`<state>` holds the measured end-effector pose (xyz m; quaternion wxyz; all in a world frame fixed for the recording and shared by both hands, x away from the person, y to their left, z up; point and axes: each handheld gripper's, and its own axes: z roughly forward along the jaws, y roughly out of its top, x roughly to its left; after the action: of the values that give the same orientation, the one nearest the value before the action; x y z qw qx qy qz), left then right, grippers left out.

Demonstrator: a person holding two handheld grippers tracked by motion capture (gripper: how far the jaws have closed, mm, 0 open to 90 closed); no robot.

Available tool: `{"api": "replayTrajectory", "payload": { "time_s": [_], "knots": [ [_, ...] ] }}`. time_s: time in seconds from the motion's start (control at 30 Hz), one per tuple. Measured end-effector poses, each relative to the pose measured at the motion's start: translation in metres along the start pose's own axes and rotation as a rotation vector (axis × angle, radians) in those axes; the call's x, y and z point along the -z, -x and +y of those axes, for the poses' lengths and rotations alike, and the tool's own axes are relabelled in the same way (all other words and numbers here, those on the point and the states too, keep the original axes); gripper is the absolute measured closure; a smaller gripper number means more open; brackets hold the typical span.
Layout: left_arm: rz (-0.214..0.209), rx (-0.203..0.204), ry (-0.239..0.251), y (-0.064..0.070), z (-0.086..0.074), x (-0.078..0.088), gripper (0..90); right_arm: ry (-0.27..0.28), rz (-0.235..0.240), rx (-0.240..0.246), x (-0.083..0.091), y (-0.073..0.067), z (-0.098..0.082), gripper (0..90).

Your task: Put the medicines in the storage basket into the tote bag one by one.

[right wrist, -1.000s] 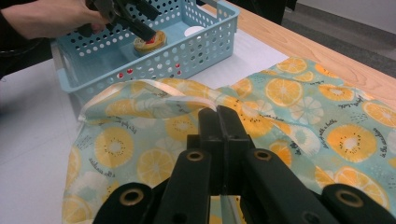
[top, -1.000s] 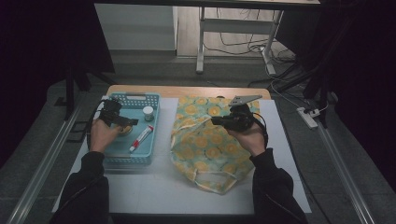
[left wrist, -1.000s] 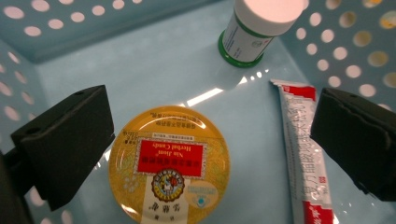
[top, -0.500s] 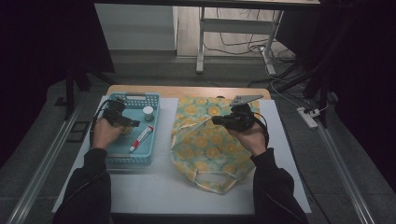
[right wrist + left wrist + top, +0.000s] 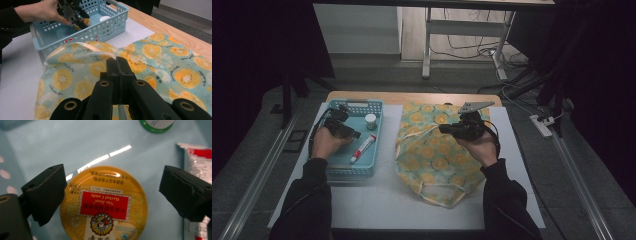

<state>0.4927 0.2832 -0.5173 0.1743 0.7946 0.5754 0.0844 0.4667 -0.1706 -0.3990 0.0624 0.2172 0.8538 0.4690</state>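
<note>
The left gripper (image 5: 110, 192), jaws just closing but apparently not yet touching, straddles the candy tin (image 5: 103, 207) in the basket (image 5: 372, 165), while the right gripper (image 5: 117, 63) pinches the bag (image 5: 160, 65) edge shut, probably to lift its mouth open.

Left of the bag (image 5: 432, 150) on the table (image 5: 382, 200): basket (image 5: 362, 107), holding tin (image 5: 103, 205), tube (image 5: 362, 148) and bottle (image 5: 371, 120).

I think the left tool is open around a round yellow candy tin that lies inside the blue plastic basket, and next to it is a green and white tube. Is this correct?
Not quite: the tube is red and white, not green and white, as the left gripper view shows. The rest holds: the left tool stands open around the round yellow candy tin inside the blue plastic basket.
</note>
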Motion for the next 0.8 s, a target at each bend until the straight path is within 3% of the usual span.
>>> {"api": "replayTrajectory", "payload": {
  "time_s": [0.17,0.43,0.8],
  "knots": [
    [0.034,-0.010,-0.032,0.0014,-0.0006,0.0000,21.7,0.002,0.000,0.000,0.0005,0.0002,0.0001,90.0],
    [0.017,0.027,-0.042,0.0002,-0.0003,0.0018,23.1,0.004,-0.001,-0.001,0.0008,0.0001,0.0002,90.0],
    [-0.019,0.046,-0.025,-0.0014,-0.0017,0.0034,24.3,0.003,-0.002,0.000,0.0006,0.0000,0.0002,90.0]
  ]
}}
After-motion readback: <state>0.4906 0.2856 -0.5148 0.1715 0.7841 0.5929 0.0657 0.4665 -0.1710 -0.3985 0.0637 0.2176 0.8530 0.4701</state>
